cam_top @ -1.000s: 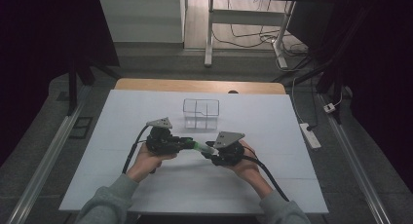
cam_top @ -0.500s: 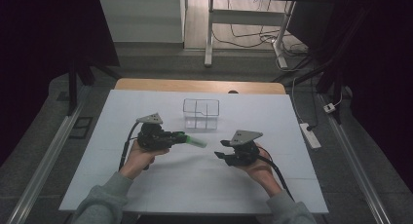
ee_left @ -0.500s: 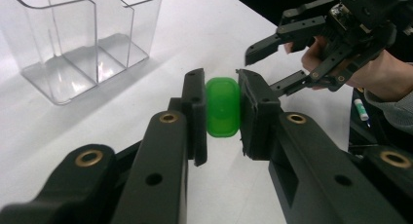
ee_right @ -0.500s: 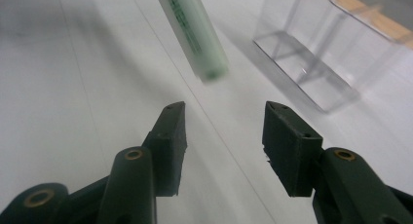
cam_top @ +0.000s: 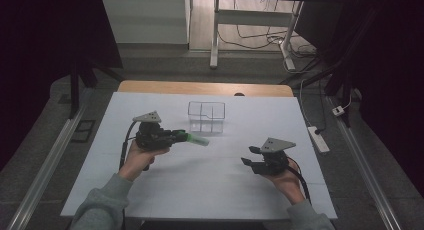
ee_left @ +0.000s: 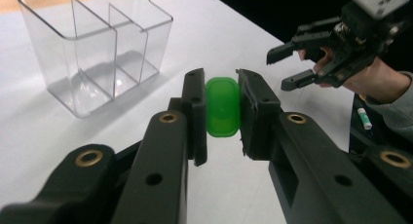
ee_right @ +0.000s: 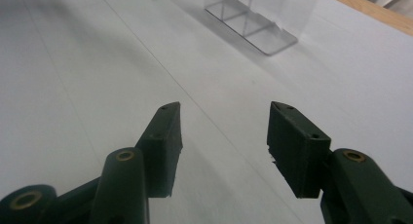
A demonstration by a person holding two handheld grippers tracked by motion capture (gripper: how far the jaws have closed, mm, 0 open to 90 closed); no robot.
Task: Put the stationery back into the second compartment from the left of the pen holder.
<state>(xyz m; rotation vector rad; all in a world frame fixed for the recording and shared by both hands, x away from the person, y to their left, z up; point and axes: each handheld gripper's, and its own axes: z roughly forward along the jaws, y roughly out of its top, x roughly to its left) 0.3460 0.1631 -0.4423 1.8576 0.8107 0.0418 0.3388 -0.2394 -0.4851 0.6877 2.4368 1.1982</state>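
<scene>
High view: on a white table (cam_top: 200,190), the left gripper (cam_top: 176,137) clamps a green tube (cam_top: 196,139), held level just in front of a clear box (cam_top: 206,117). The right gripper (cam_top: 251,156) is well apart to the right, nothing in it.

Left gripper view: both pads press the tube (ee_left: 222,106); the divided box (ee_left: 97,44) stands beyond, to the left.

Right gripper view: the right gripper (ee_right: 224,131) has just been opening, its jaws spread over bare table (ee_right: 73,78), with nothing between them.
</scene>
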